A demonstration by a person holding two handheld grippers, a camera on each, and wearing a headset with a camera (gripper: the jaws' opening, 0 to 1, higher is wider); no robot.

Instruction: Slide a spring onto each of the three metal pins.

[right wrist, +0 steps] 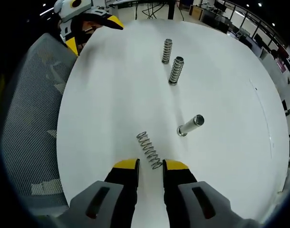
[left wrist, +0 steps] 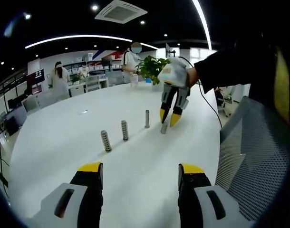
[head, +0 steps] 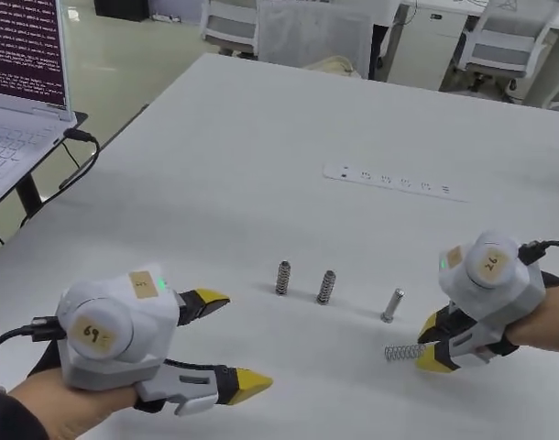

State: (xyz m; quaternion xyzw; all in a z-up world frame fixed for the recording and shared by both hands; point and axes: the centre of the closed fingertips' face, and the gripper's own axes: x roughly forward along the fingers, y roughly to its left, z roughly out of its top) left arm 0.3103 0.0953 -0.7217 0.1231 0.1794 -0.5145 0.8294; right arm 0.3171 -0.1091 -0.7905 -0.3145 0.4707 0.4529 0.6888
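Note:
Three metal pins stand in a row on the white table. The left pin and the middle pin each carry a spring; the right pin is bare. A loose spring lies flat on the table in front of the bare pin. My right gripper is low over the table, jaws a narrow gap apart, and the near end of the loose spring lies between its tips, not visibly pinched. My left gripper hovers wide open at the near left, holding nothing.
A white power strip lies further back on the table. A laptop sits on a stand to the left, its cable hanging beside the table edge. Office chairs stand beyond the far edge. People stand far off in the left gripper view.

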